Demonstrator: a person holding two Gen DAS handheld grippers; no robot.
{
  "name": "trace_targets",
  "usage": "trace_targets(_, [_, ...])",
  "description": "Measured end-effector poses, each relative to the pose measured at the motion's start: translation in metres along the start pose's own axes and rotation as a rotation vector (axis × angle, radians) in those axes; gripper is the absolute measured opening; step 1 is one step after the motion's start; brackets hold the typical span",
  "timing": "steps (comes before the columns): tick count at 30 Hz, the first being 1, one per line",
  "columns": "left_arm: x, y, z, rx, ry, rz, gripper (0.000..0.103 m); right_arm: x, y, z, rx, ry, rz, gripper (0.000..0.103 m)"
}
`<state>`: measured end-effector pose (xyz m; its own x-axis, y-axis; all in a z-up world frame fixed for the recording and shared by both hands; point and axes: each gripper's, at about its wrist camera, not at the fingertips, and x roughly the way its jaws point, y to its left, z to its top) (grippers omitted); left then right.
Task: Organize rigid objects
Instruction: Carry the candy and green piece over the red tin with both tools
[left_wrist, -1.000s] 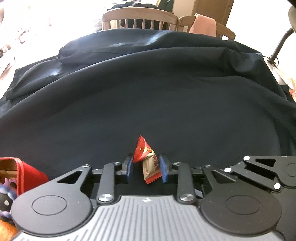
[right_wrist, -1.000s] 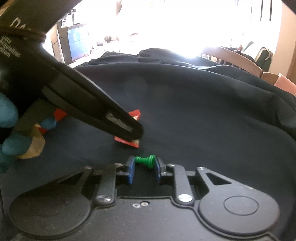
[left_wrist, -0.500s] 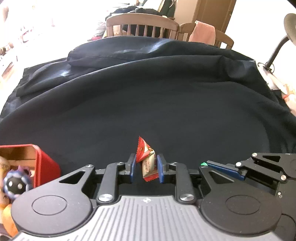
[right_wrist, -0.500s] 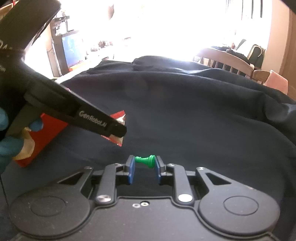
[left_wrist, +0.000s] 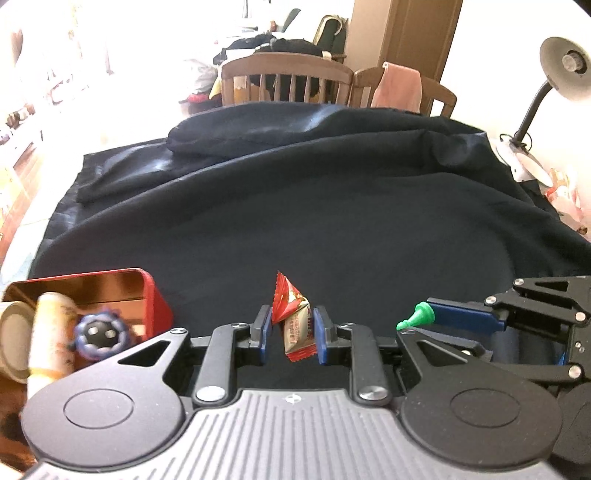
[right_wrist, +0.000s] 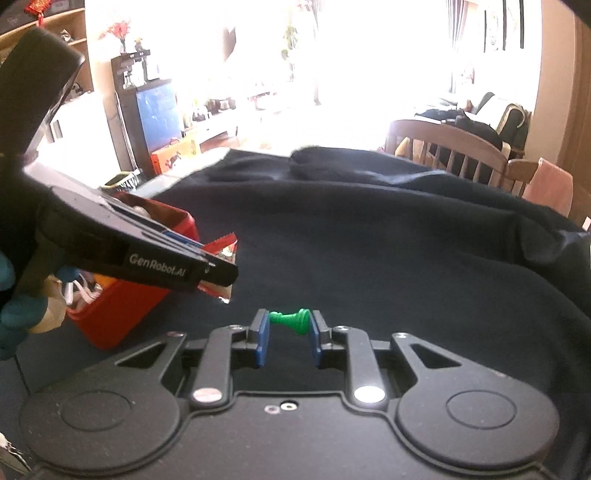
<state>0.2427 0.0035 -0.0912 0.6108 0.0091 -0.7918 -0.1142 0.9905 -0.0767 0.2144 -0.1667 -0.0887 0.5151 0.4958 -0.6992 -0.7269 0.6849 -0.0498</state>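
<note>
The left tongs (left_wrist: 289, 334) are clamped shut on a candy (left_wrist: 293, 325), a red-and-tan wrapped sweet standing nearly upright between the pads, its long axis running up and away from them, pointed end uppermost. The right tongs (right_wrist: 286, 328) are nearly closed, gripping a green pawn (right_wrist: 291, 320) that lies crosswise between the pads, base against the right pad and head toward the left one. Both loads hang clear above the dark cloth (left_wrist: 332, 221) on the desk.

The red box (left_wrist: 155, 306) sits just to the left of the left tongs, open, already holding a blue toy (left_wrist: 98, 332) and a pale tube (left_wrist: 48, 332). From the right tongs it lies further left, beyond the left tongs, which stand between pawn and box. So the left hand is the nearer one: a short swing leftward should bring the candy over the rim, and the pawn would probably have to wait or pass around it.
</note>
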Motion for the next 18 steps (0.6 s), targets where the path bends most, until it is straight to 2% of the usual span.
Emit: trace_targets(18, [-0.079, 0.062, -0.03, -0.051, -0.079, 0.005, 0.023, -0.022, 0.073, 0.027, -0.044, -0.058, 0.033, 0.021])
